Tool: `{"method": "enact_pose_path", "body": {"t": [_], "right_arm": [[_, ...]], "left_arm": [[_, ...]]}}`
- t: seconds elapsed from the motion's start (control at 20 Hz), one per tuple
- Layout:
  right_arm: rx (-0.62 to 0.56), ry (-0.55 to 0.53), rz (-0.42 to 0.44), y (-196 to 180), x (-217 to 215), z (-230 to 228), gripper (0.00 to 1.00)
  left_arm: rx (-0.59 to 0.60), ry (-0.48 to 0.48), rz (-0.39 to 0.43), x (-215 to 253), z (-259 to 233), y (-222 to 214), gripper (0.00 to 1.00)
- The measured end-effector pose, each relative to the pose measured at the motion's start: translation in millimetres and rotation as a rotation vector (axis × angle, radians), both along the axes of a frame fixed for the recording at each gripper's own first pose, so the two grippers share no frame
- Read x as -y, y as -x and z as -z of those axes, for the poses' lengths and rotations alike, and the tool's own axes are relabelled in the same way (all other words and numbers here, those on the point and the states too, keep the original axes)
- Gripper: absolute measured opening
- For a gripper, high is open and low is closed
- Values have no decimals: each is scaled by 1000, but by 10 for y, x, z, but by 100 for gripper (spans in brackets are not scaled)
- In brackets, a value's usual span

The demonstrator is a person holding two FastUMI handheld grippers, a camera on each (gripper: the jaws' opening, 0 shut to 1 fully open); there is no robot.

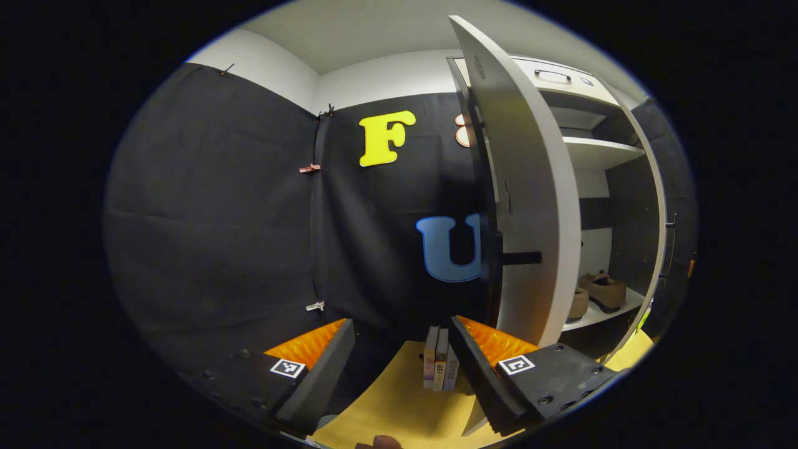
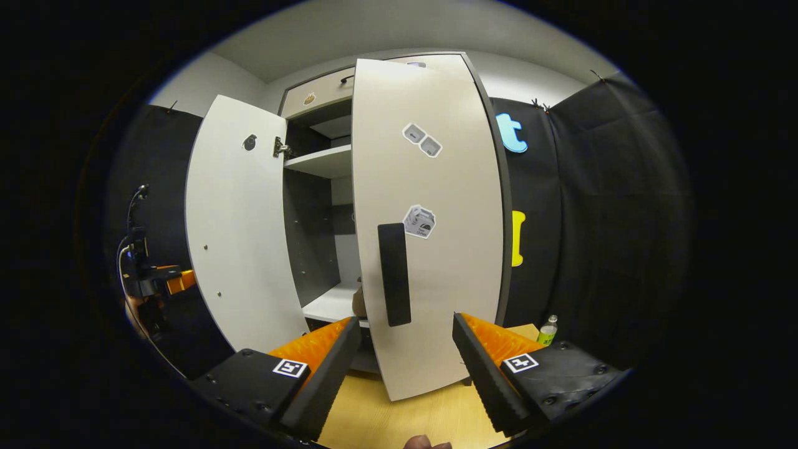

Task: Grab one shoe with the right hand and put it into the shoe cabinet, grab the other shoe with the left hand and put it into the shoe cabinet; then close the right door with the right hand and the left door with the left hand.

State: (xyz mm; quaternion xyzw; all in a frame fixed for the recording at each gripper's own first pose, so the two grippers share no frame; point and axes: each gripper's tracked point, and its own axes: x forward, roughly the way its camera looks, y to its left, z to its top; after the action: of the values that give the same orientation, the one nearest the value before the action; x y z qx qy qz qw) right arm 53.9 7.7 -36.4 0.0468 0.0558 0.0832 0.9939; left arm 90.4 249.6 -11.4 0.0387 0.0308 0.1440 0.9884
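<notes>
Left gripper (image 1: 399, 355) spread wide, empty, just beside left door (image 1: 530, 206) edge | right gripper (image 2: 405, 355) released, facing right door (image 2: 436, 218) handle (image 2: 394, 274) | books (image 1: 439, 366) near on floor | shoes (image 1: 601, 292) far inside cabinet (image 1: 598, 153), bottom shelf.

The left door (image 1: 530, 206) is viewed edge-on, close, from the left gripper view; the right door (image 2: 430, 218) is faced squarely. The cabinet (image 2: 324, 162) interior is shared.
</notes>
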Motion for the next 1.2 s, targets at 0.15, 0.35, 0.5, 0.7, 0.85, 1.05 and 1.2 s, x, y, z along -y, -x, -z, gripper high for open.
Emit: {"method": "enact_pose_path", "body": {"t": [0.15, 0.35, 0.5, 0.7, 0.85, 1.05, 1.2], "right_arm": [[3, -6, -2, 4, 5, -14, 98], [5, -12, -10, 13, -23, -26, 98], [10, -18, -15, 19, -26, -47, 98], [10, -30, -14, 15, 16, -66, 98], [14, -32, -15, 39, 40, -87, 98], [16, -29, -17, 64, 68, -101, 98], [20, -36, -13, 87, 75, -135, 98]], "left_arm": [[4, -17, 5, 57, -17, -2, 92], [3, 31, 31, 191, 5, -4, 92], [-2, 58, 55, 343, 36, -8, 93], [-7, 37, 98, 641, 20, 12, 92], [-2, 39, 95, 753, 27, 22, 92], [-3, 60, 109, 909, 36, 6, 91], [-6, 64, 152, 1129, 51, -51, 92]]}}
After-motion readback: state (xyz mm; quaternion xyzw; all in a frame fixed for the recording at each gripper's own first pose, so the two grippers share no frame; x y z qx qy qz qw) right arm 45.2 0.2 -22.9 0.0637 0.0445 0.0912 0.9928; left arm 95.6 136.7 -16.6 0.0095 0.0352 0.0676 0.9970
